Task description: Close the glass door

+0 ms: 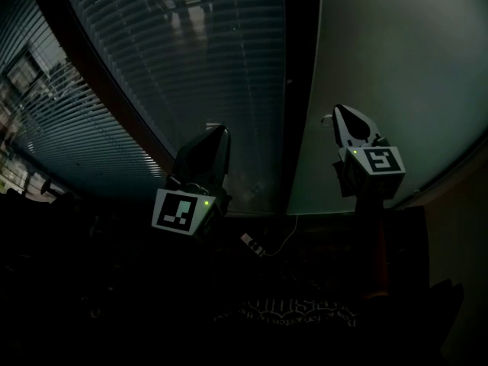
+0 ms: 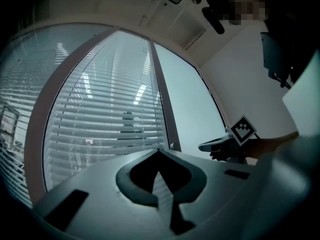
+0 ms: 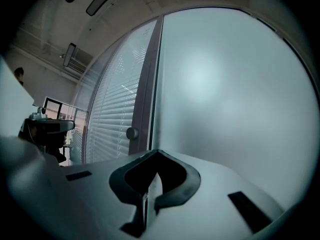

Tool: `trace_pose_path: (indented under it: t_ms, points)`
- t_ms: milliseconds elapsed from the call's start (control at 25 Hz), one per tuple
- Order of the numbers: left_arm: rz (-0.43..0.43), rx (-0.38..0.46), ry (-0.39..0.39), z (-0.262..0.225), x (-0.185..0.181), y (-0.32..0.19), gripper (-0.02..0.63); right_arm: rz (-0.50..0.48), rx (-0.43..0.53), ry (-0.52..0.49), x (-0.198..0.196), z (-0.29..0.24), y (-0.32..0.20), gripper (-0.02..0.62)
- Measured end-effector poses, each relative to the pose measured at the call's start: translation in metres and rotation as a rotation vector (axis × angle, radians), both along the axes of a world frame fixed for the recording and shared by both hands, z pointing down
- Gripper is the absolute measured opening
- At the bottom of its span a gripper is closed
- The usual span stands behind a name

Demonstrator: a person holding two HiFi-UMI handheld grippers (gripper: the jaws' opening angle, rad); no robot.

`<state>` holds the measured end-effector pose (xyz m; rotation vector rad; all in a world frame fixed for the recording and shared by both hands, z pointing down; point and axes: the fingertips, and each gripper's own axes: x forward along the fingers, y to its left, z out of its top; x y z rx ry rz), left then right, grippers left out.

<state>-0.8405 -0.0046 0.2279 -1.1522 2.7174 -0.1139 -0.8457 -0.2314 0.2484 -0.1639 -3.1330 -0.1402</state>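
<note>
The door (image 1: 206, 67), glass with slats behind it, stands straight ahead of me in its dark frame, and I place everything by the post (image 1: 300, 90) on its right edge. A round knob (image 3: 132, 133) sits on that post. Right of the post is a frosted pane (image 1: 396, 59). Whether the door is fully home against that side I cannot tell. My left tongs (image 1: 221, 130) are left of the post, low down in front of the slats and pointing at them. Their jaws are pressed together tip to tip with nothing in them. My right tongs (image 1: 339, 111) are right of the post, close in front of the frosted pane and higher than the left pair. Their jaws are also fully together and empty, and I cannot say whether the tips touch the glass. Each pair carries its marker cube (image 1: 381, 161) behind the jaws. On the dark floor below the post lie a white cable (image 1: 286, 236) and a small plug strip (image 1: 253, 244).
</note>
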Motion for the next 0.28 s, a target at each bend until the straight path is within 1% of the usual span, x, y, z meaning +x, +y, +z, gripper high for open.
trace_pose_path:
  t_ms: [280]
  points:
    - [0.007,0.004,-0.003,-0.0051,0.0033,-0.0015,0.002,0.003,-0.002,-0.002,0.0057,-0.0056,-0.0008,0.002]
